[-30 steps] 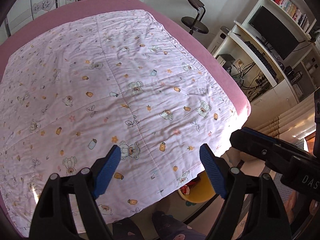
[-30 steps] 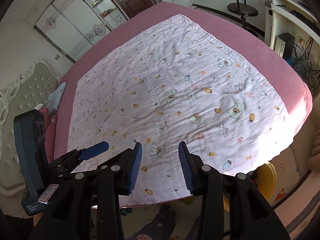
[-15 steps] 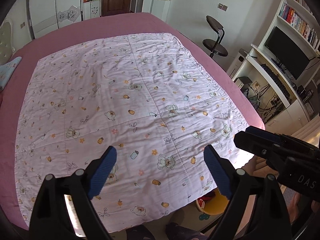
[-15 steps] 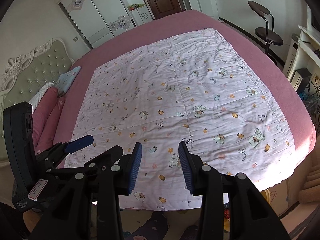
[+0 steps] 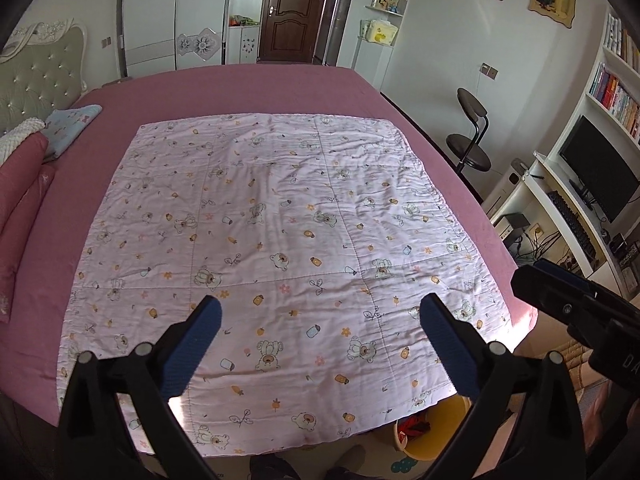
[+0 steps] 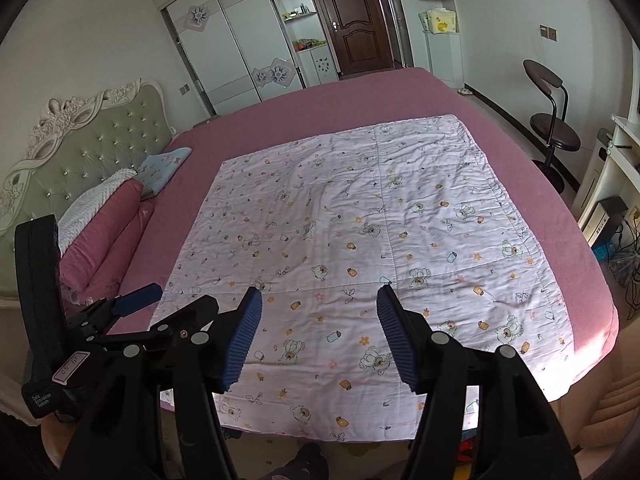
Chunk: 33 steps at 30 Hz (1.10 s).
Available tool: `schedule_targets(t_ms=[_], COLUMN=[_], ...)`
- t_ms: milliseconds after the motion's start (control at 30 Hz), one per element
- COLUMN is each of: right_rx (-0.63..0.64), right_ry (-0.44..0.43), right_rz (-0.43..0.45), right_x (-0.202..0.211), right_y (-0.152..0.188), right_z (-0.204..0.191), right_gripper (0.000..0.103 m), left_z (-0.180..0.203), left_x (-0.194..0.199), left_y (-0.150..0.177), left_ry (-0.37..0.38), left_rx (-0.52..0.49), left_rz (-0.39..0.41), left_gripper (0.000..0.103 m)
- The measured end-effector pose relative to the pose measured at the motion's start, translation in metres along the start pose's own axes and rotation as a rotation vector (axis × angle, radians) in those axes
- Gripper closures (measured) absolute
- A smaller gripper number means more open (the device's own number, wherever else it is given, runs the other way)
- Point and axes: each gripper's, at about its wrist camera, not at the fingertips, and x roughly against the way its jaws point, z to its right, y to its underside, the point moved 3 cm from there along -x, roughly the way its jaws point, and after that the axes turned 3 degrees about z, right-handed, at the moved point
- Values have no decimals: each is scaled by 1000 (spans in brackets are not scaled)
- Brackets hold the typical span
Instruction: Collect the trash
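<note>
1. Two grippers hang over the quilt (image 5: 280,240), both empty: the left gripper (image 5: 320,344) stands spread wide, and the right gripper (image 6: 318,336) has just been opening, nothing between its pads.
2. No trash shows on the quilt.
3. The yellow bin (image 5: 436,436) sits on the floor at the bed's near edge, holding red scraps, judged placed there for easy drops.
</note>
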Motion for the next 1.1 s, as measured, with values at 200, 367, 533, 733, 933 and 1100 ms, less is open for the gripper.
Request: schedule_targets(t_ms=[200,367,533,733,933,1100], right_rx=[26,65,83,101,64,46], right_ry=[-14,-30,-33,-29,-17,-6], right_rz=[2,-4,11,24,25,24], right_x=[5,-2,-5,-6,-7,-6], right_y=[-1,-3,-4,-7,-7,-6], right_z=[-14,-23,-27,-31,-29,-27], right_gripper=[38,35,27,24,21,19], left_z=[-29,-40,-43,-40,-41,-47], left_x=[17,22,28,27,31,32], left_y=[2,4,0,-5,-7,-9], left_ry=[-40,-91,-92,-77,-70,-91], left_rx=[131,137,143,114,114,112], left_rz=[4,12,43,55,75,59], left_gripper=[4,4,4,4,4,4])
